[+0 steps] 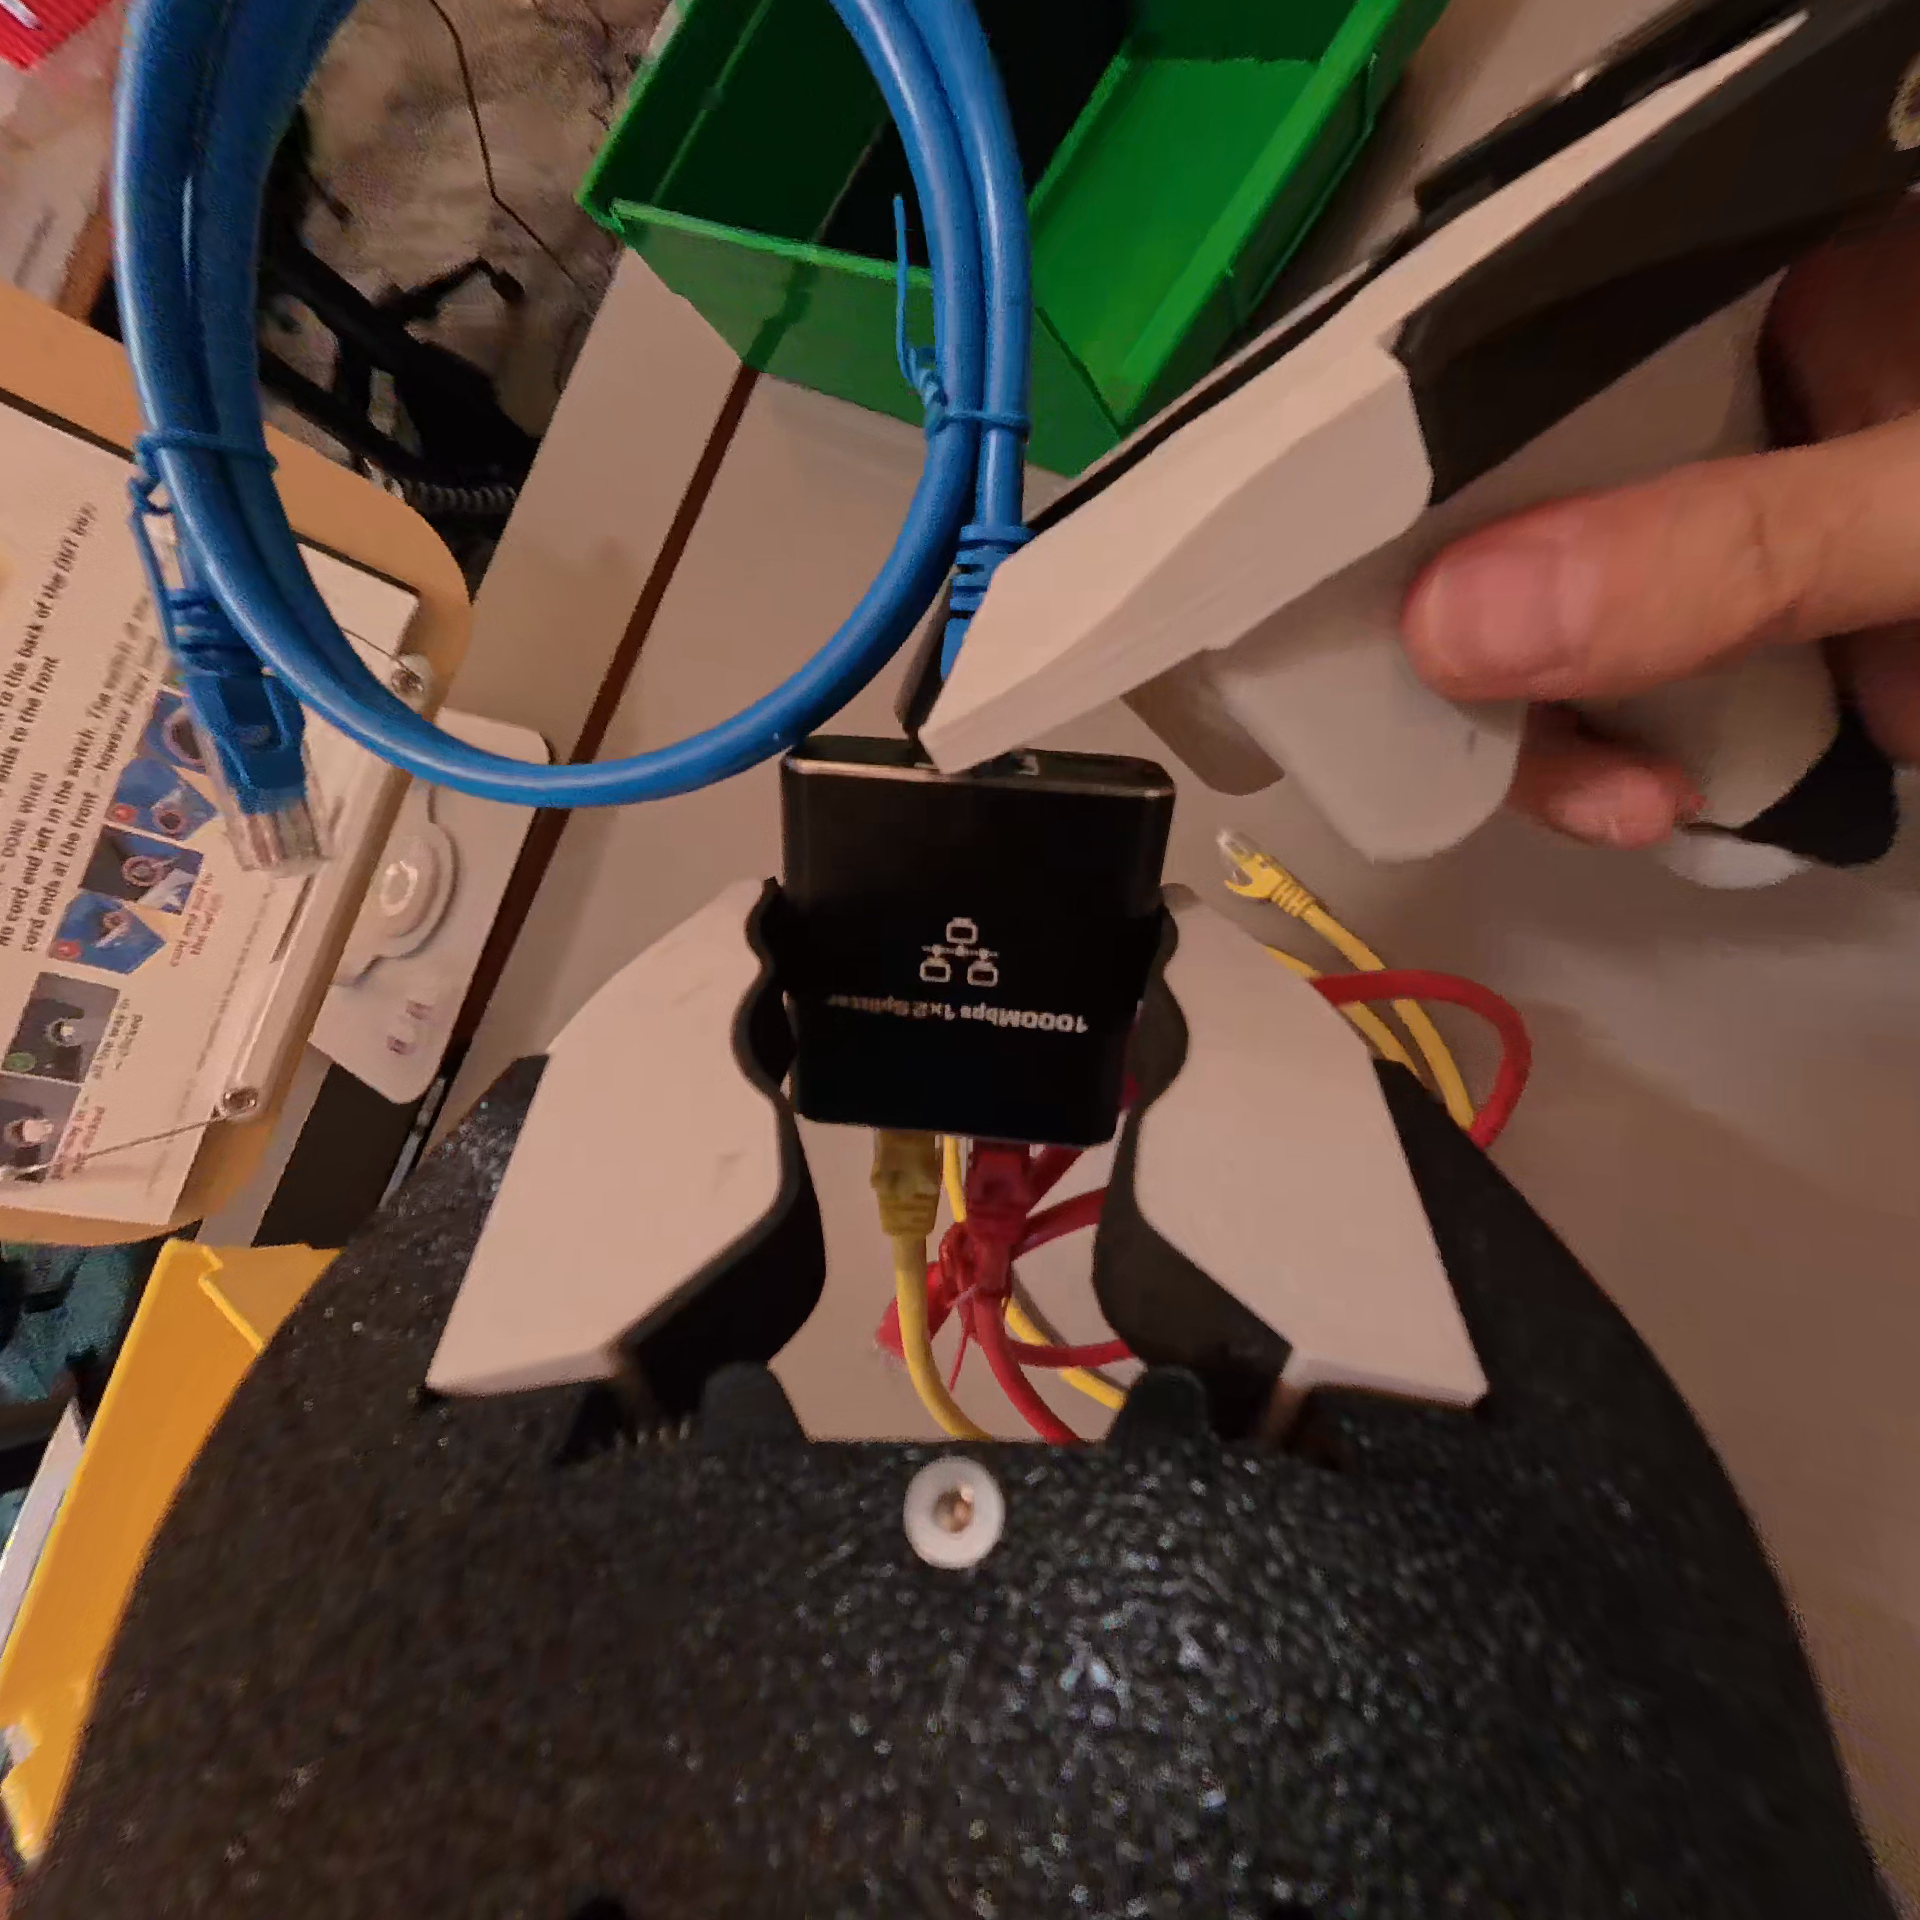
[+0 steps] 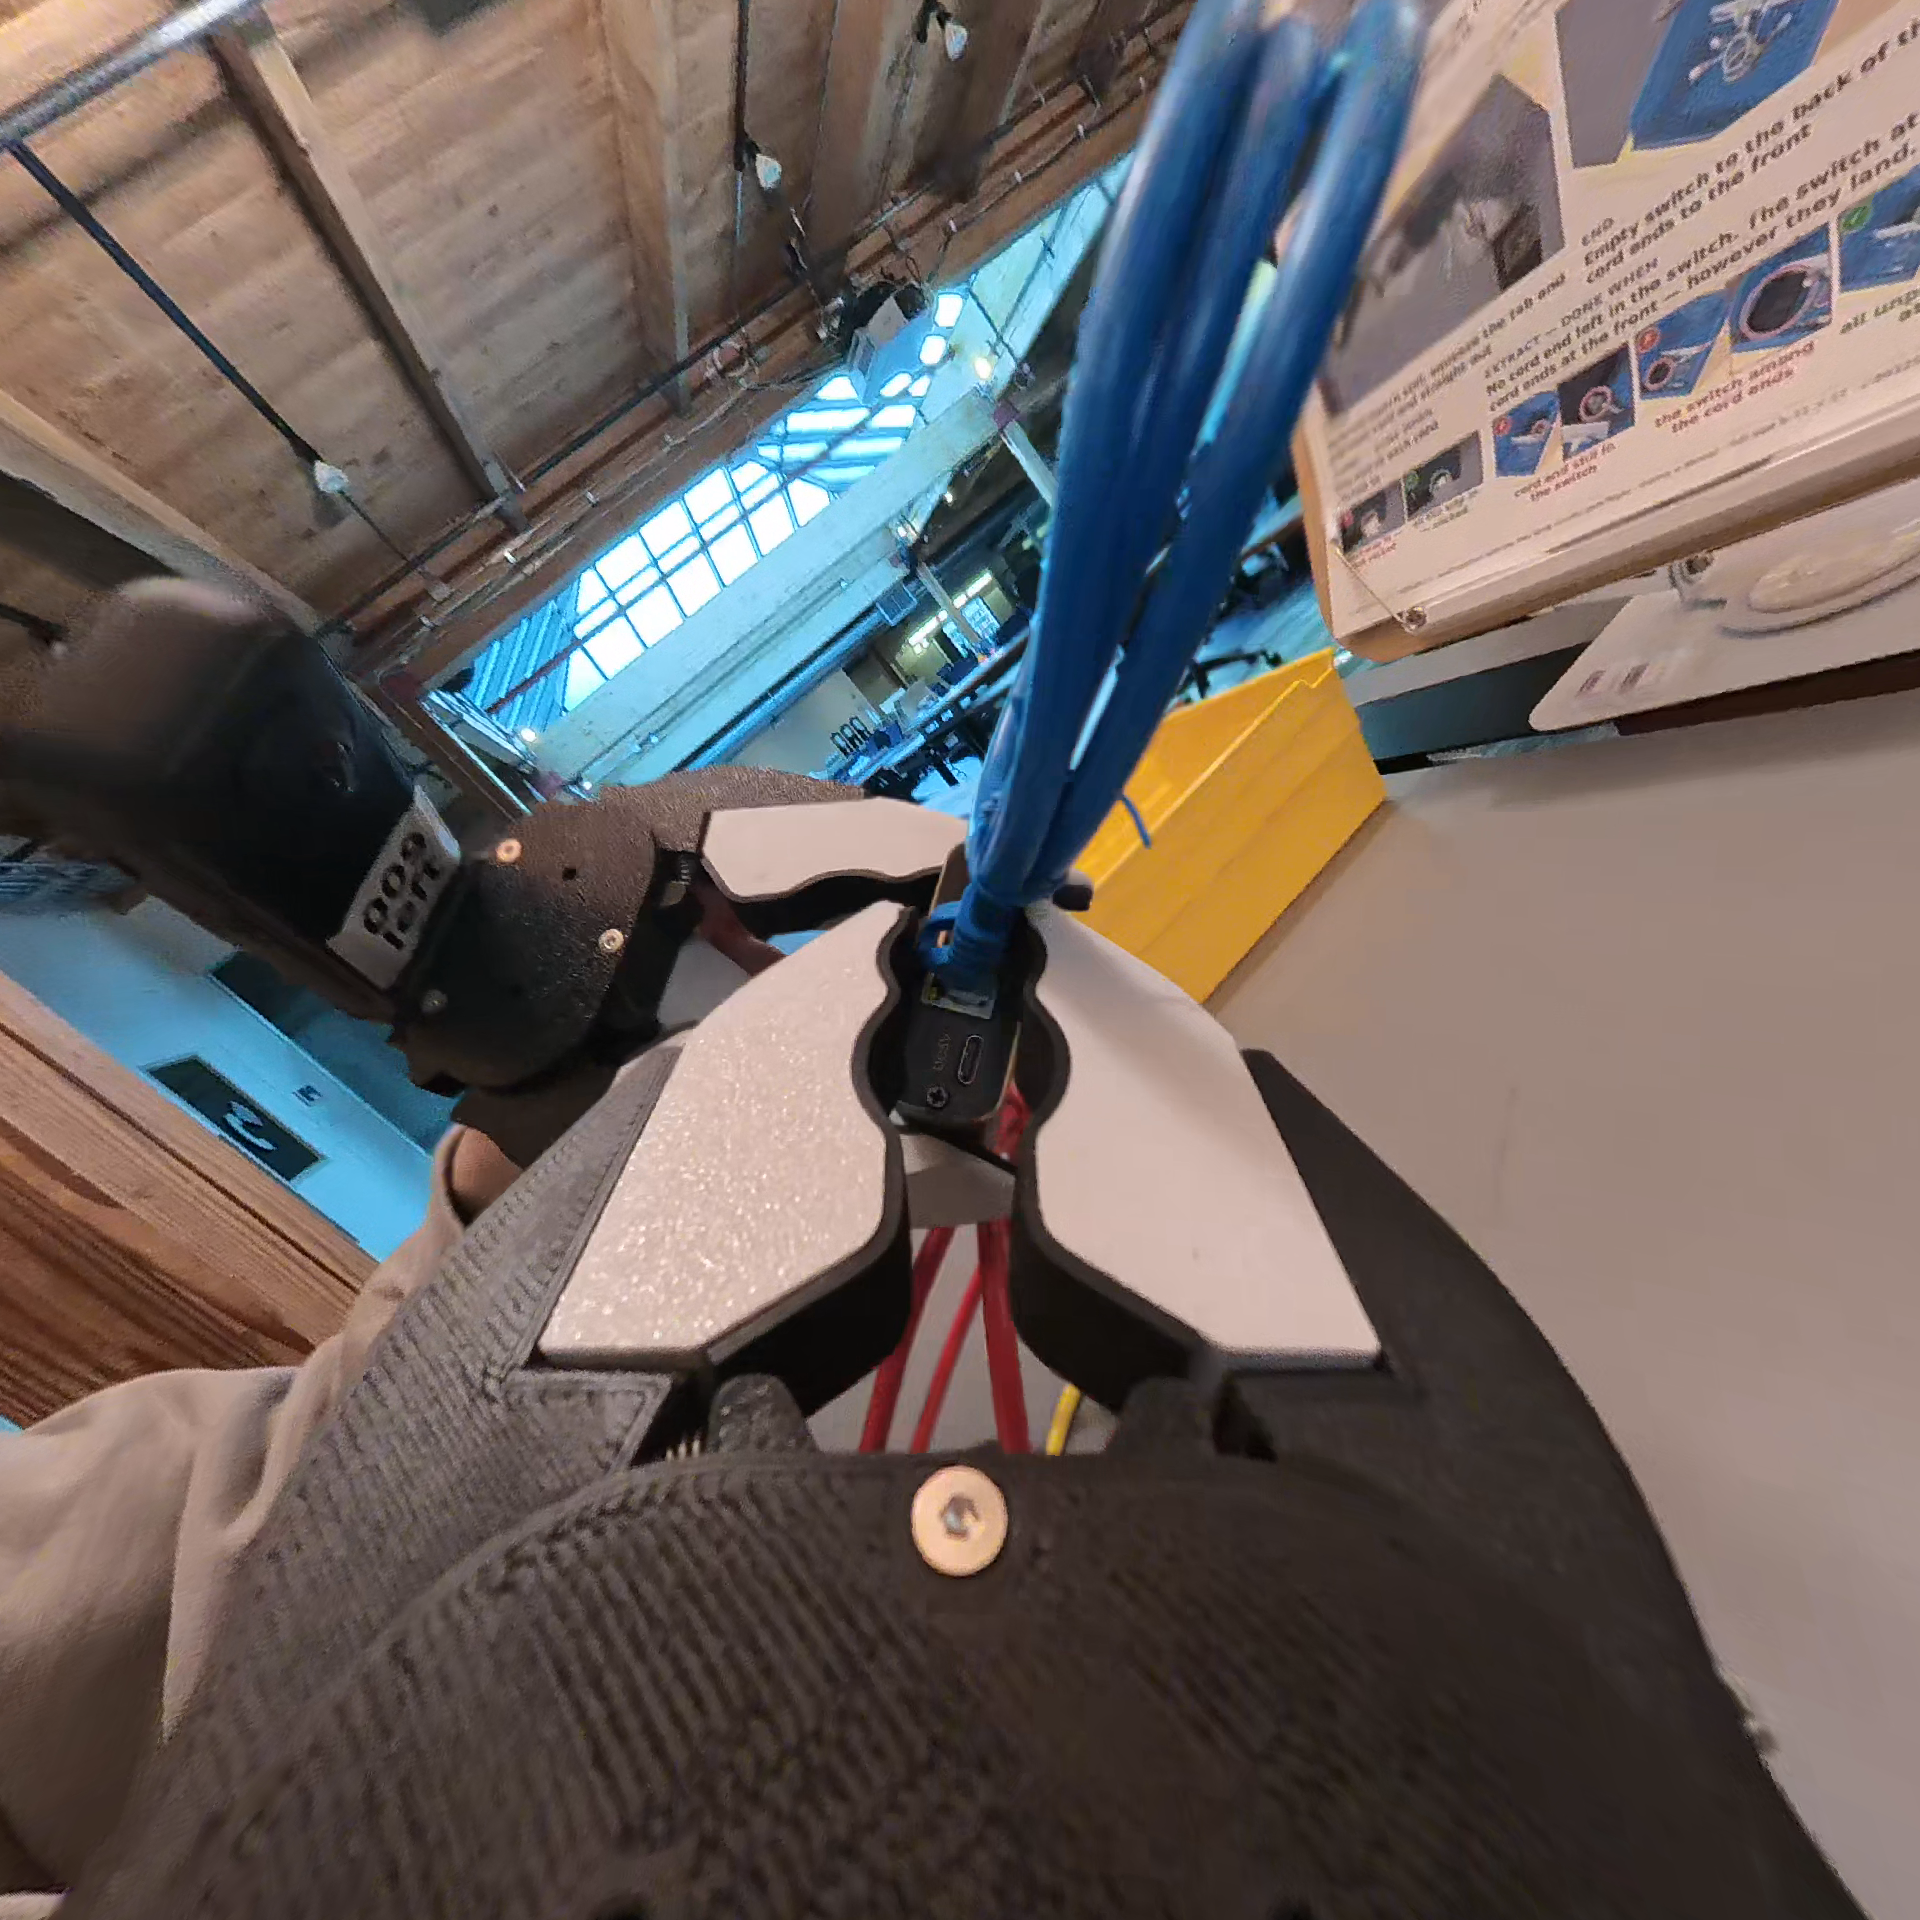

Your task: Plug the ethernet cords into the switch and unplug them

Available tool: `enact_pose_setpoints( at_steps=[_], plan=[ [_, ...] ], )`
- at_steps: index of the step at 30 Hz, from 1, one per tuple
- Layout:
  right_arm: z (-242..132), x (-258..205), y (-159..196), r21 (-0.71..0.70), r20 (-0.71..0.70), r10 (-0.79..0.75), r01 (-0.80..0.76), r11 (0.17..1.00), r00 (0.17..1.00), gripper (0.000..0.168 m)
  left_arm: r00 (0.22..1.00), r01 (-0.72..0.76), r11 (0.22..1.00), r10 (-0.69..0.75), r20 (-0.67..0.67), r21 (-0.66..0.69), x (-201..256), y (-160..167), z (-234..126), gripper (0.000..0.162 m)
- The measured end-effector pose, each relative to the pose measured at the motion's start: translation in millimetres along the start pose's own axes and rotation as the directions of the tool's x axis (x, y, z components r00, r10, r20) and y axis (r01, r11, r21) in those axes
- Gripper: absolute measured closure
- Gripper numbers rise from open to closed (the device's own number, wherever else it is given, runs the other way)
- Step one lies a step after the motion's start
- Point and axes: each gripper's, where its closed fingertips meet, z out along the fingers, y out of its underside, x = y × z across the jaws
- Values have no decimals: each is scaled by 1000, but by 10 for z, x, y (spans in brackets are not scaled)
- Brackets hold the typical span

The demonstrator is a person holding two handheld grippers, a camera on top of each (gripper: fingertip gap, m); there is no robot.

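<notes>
Writing shows in white on the black switch, beneath a small network symbol, and more covers the laminated instruction sheet at the worktop's left edge; none of it is repeated here. The left tongs pinch the switch across its two sides, holding it above the worktop. A yellow cord and a red cord sit plugged into its near end, their slack looping below, and the yellow cord's loose plug lies on the worktop to the right. The right tongs come in from the upper right and are pressed together on the blue cord at its plug, right at the switch's far port. The port itself is hidden behind the tong tips, so how deep the plug sits cannot be told. In the right wrist view the right tongs close around the blue plug and the switch end, with the coil blurred. A green bin stands behind and a yellow bin at the side.
</notes>
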Motion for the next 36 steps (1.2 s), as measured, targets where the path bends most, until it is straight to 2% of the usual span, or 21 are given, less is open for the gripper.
enact_pose_setpoints(
  at_steps=[1, 7, 12, 14, 17, 21, 26, 36],
  plan=[
    [-7, -22, -27, 18, 11, -6, 6, 1000, 1000, 152, 1000, 7, 999, -7, 7, 34, -1, -34, -14, 99],
    [-37, -104, -58, -28, 36, -49, 50, 998, 998, 152, 996, -1, 962, -22, 81, 275, 7, -169, -79, 98],
    [-47, -87, -68, -51, 29, -68, 70, 996, 997, 152, 987, 134, 908, -156, 23, 398, 8, -156, -130, 95],
    [-63, -79, -91, -44, 48, -35, 37, 998, 998, 153, 988, 131, 886, -153, 15, 444, 0, -145, -158, 96],
    [-72, -75, -86, -43, 91, 46, -42, 998, 995, 153, 997, 55, 856, -73, 15, 514, 43, -99, -165, 100],
    [-46, -54, -53, -35, 144, 174, -171, 985, 974, 153, 997, 51, 782, -78, 17, 621, 54, -83, -186, 100],
    [-15, -11, -18, -22, 180, 282, -282, 959, 942, 154, 988, -27, 758, -81, 134, 651, 35, -32, -150, 100],
    [-13, 309, 19, 44, 39, 241, -243, 969, 970, 152, 974, -33, 850, -91, 209, 526, -41, 42, 59, 100]
  ],
)
